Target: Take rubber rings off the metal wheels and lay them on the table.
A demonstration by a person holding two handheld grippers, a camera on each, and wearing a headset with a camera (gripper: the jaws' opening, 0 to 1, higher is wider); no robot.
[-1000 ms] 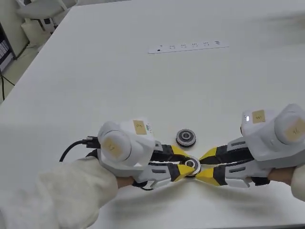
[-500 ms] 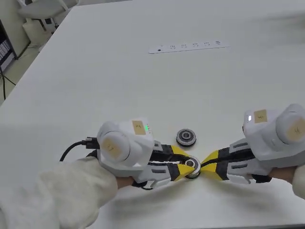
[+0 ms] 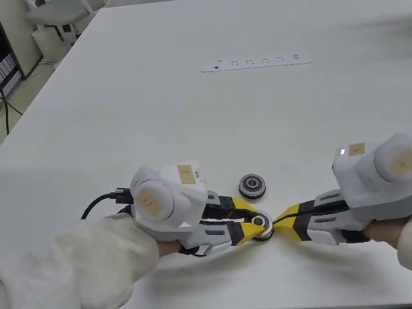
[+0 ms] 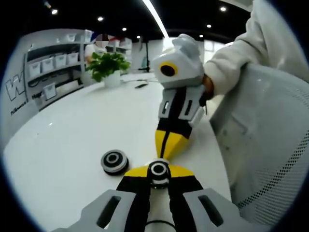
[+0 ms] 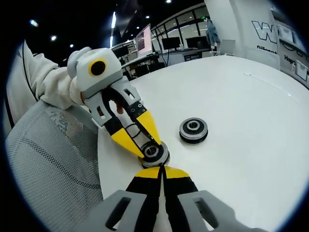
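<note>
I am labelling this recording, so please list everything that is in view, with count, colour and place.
held wheel: one, silver with black ring, between the left gripper's jaws.
free wheel: one, same colours, on the table just beyond.
power strip: one, white, far part of the table.
table: one, white.
plant: one, green, far background.
mesh chair: one, grey, at the table's edge.
cable: one, black, behind the left gripper.
left gripper: white, yellow tips, shut on the held wheel.
right gripper: same colours, jaws shut, tips at that wheel's rim.
sleeve: white, bottom left.
</note>
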